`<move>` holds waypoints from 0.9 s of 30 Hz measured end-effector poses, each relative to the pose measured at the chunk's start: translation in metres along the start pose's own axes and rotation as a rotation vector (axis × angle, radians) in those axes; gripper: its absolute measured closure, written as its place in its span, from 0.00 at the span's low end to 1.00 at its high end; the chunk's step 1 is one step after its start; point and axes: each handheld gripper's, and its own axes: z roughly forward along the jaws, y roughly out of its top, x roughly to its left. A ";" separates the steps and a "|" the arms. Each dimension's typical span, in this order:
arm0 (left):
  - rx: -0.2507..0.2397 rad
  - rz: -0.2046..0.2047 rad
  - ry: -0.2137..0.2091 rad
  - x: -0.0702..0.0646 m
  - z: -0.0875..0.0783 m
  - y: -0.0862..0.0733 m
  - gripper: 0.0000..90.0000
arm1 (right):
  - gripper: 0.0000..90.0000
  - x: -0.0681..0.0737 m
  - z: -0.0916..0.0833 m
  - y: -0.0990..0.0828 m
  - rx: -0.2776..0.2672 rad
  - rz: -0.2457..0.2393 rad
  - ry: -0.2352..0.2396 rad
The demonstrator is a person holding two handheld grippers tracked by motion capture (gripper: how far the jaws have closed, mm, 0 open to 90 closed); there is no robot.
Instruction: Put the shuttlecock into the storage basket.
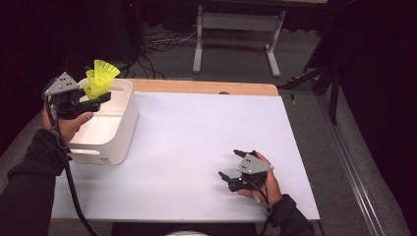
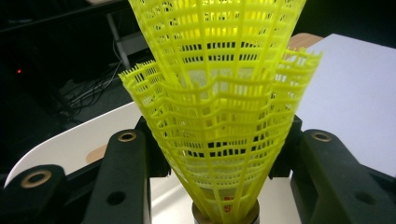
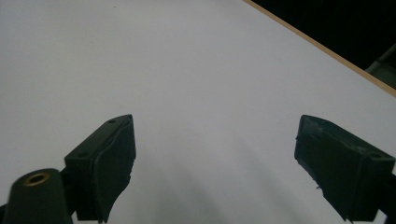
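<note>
At the left end of the white counter, a person's left tool holds yellow plastic shuttlecocks, nested one inside another, above the rim of a white bin. From the left tool's own camera, the two black jaws press against both sides of the yellow mesh skirts, so the tool is clamped on the stack. The cork base sits low between the jaws, with the skirts fanning upward and away.

Judging by the position, the stack is either about to go into the bin or has just come out of it; the pictures do not settle which. Nothing can be made out resting inside the bin. The rest of the counter is bare.

Near the front right of the counter, the right tool rests in the person's hand with its jaws wide apart and nothing between them.

A small red mark shows near the cork base, too small to read. A faint label on the bin's front wall is also unreadable.
</note>
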 end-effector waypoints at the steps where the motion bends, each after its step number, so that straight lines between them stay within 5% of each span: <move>1: 0.005 -0.006 -0.003 0.002 0.002 0.000 0.61 | 0.15 0.000 0.001 0.000 0.001 0.002 0.001; 12: 0.142 0.030 0.012 0.014 0.031 -0.004 0.61 | 0.15 -0.002 0.004 0.000 0.014 -0.005 0.000; 21: 0.227 0.010 0.027 0.023 0.047 -0.005 0.62 | 0.15 -0.001 0.008 -0.001 0.034 -0.014 0.017; 27: 0.332 0.008 0.044 0.024 0.056 -0.011 0.62 | 0.15 0.000 0.008 0.000 0.038 -0.019 0.018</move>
